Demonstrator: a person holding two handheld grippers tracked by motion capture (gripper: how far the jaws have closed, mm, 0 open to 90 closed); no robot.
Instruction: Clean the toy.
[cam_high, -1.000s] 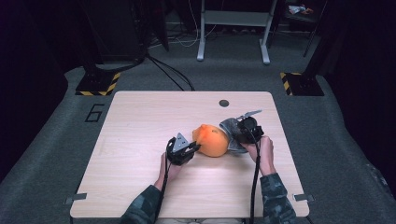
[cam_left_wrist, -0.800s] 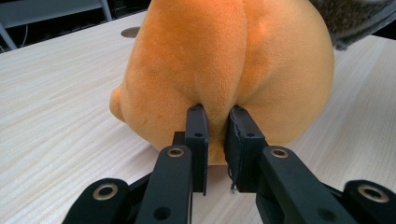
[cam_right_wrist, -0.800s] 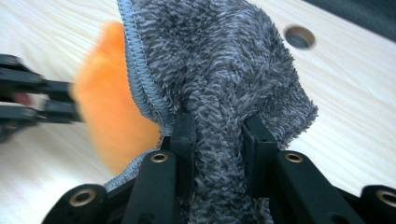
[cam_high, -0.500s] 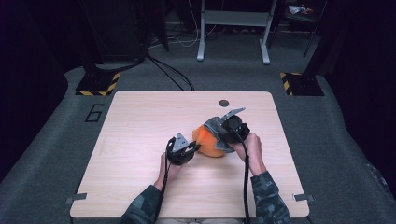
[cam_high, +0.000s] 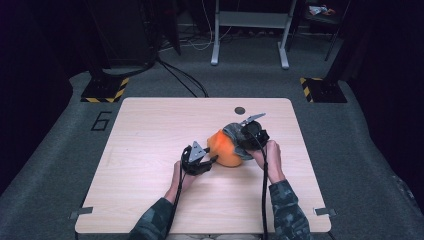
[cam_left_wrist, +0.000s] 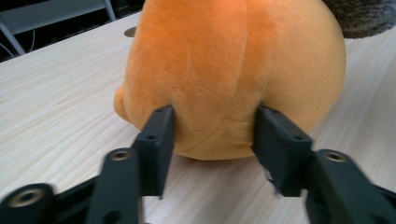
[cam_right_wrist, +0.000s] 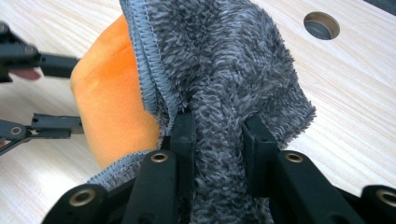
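At mid-table, right tool (cam_right_wrist: 217, 135) pinches grey cloth (cam_right_wrist: 233, 70).

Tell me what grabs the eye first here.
The bright orange plush near the middle of the wooden table, with a grey fuzzy cloth draped over its far right side. The right gripper is clamped on a fold of that cloth. The left gripper sits at the plush's near left side, its jaws just opened, straddling a bulge of orange fabric.
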